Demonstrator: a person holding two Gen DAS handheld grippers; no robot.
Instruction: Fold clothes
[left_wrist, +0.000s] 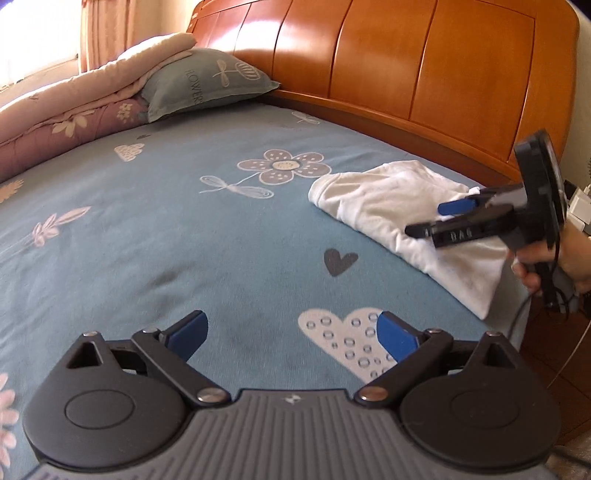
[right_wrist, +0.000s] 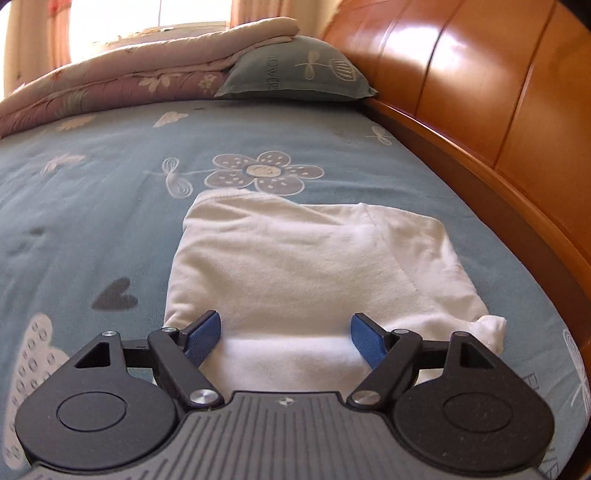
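Right tongs (right_wrist: 286, 338) spread wide, blue pads (right_wrist: 201, 338) apart and gripping nothing. Directly ahead and between the pads: a folded white garment (right_wrist: 317, 266), lying flat on the blue flower-patterned bed sheet (right_wrist: 92, 206), one loose corner bunched off to the right of the right pad. Left of the left pad, a dark heart print (right_wrist: 115, 293). Beyond the garment, a large flower print (right_wrist: 264, 171). Far ahead, a grey-green pillow (right_wrist: 299, 75) and a folded pinkish quilt (right_wrist: 122, 77). Along the right, a glossy wooden headboard (right_wrist: 491, 96).
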